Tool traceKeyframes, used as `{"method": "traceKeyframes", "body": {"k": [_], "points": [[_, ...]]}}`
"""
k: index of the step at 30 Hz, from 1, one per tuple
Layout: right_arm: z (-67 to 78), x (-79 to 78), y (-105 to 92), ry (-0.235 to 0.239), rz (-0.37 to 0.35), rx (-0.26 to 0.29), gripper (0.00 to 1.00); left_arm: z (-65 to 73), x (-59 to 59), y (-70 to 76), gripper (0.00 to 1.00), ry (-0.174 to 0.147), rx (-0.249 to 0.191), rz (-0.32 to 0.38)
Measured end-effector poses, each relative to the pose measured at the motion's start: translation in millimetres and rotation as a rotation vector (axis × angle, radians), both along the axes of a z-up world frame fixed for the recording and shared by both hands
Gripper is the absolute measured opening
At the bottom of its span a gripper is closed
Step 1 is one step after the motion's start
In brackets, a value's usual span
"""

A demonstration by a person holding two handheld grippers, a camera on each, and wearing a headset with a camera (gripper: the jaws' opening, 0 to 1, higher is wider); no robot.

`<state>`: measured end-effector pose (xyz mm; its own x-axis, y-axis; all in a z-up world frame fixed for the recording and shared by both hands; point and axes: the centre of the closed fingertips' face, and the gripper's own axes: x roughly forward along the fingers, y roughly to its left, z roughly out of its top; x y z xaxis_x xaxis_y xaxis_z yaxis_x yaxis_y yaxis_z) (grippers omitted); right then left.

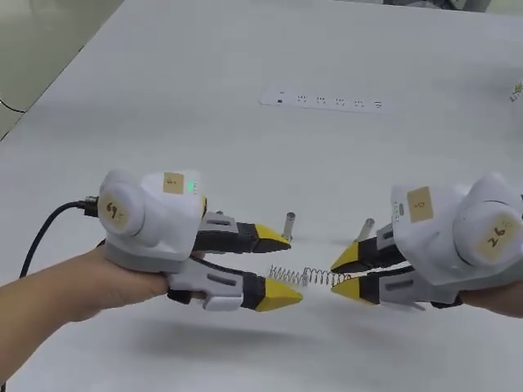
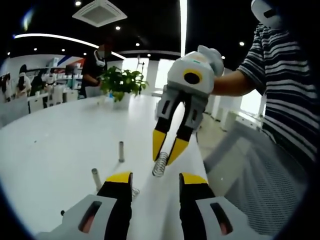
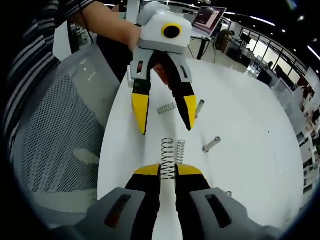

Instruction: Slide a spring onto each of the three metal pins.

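With fingers (image 3: 147, 171) of the right gripper (image 1: 341, 275) clamped on one end of a spring (image 1: 306, 276), holding it level in the air, just on the person's side of the upright pin (image 1: 289, 223). On the left gripper (image 1: 278, 265), spread wide, gripping nothing, facing the spring's free end. Not yet threaded on that pin. Likely to buckle or flick away if pinched off-centre during a handover. Liable to topple that pin too, if swung low across it.
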<state>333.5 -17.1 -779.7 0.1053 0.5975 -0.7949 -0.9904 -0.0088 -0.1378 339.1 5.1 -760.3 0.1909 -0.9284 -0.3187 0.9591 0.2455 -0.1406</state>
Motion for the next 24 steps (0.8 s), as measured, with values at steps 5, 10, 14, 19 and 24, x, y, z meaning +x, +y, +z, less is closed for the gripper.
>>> {"method": "traceKeyframes", "body": {"k": [5, 10, 14, 19, 24], "points": [[12.7, 2.1, 2.1, -0.009, -0.015, 0.008, 0.07, 1.7, -0.2, -2.7, 0.25, -0.016, -0.011, -0.01], [12.9, 2.8, -1.3, -0.018, -0.022, -0.011, 0.07, 7.2, 2.5, -6.7, 0.21, -0.022, -0.045, -0.015], [11.5, 1.2, -2.2, -0.018, -0.02, -0.014, 0.07, 7.0, 4.8, -10.5, 0.2, -0.022, -0.052, -0.017], [12.8, 1.9, -2.3, -0.023, -0.023, -0.009, 0.07, 6.7, 1.8, -16.4, 0.18, -0.019, -0.059, -0.034], [12.3, 2.0, -2.9, -0.025, -0.021, -0.011, 0.07, 8.7, 1.5, -21.9, 0.15, -0.025, -0.067, -0.039]]}}
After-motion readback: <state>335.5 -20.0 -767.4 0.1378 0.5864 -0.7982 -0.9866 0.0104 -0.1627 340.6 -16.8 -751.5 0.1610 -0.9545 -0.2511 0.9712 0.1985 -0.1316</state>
